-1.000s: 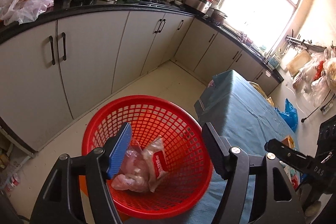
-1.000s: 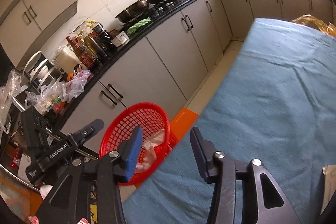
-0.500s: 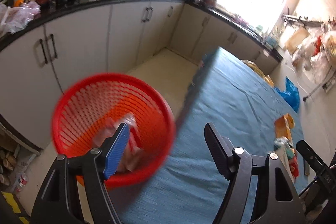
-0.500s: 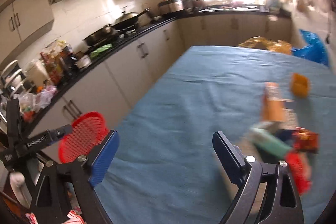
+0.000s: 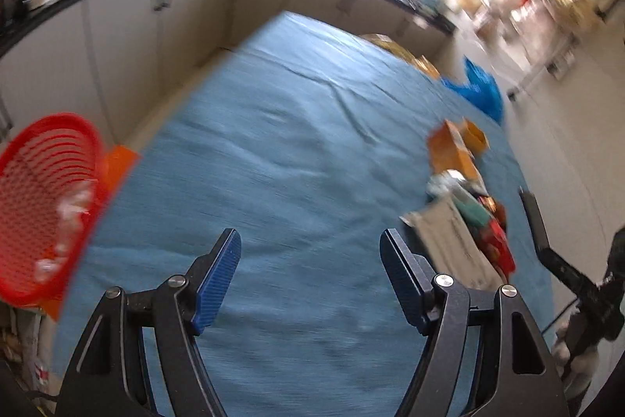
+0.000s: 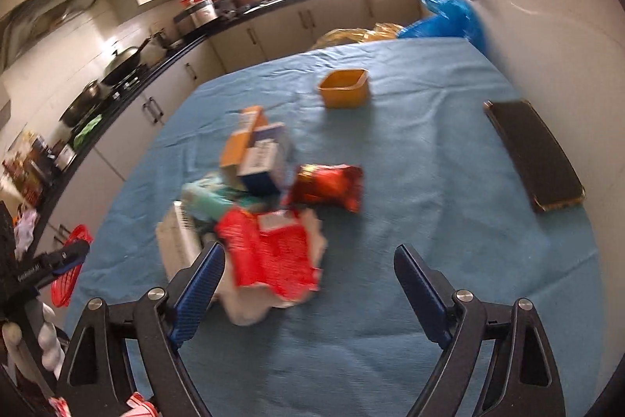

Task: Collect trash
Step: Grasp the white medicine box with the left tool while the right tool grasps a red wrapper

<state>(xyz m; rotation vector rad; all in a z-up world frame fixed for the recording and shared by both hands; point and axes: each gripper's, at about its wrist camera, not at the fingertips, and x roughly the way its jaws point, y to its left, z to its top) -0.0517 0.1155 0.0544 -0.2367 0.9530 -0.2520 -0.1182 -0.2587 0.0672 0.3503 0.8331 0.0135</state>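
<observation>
1. Counts: 2 grippers, 1 red basket (image 5: pixel 47 206), 1 trash pile on the blue tablecloth (image 6: pixel 410 151), 1 orange tub (image 6: pixel 344 87), 1 dark phone (image 6: pixel 533 155), 1 blue bag (image 6: pixel 449 16).
2. Pile, right wrist view, approx 6 pcs, blurry: big red wrapper (image 6: pixel 269 253) nearest, small red snack bag (image 6: pixel 328 186), orange box (image 6: pixel 244 139), blue/white box (image 6: pixel 265 163), teal pack (image 6: pixel 211 198), white carton (image 6: pixel 179 241). Pcs touch/overlap; exact count unsure.
3. Right gripper (image 6: pixel 308 284): jaws spread wide, nothing held, nothing touched. Big red wrapper sits just ahead, between the fingers' line, closer to the left finger; white carton just beside that finger's tip.
4. Orange tub stands apart from the pile, farther back. Phone lies well right of the pile, near the cloth edge.
5. Left gripper (image 5: pixel 310 272): jaws wide apart, empty, over bare cloth. Same pile (image 5: pixel 465 213) is ahead-right of it, beyond the right finger, not between the fingers.
6. Basket off the table's left edge, well left of the left gripper; pale wrappers inside, too blurred to count.
7. Blue bag beyond the far table end in both views.
</observation>
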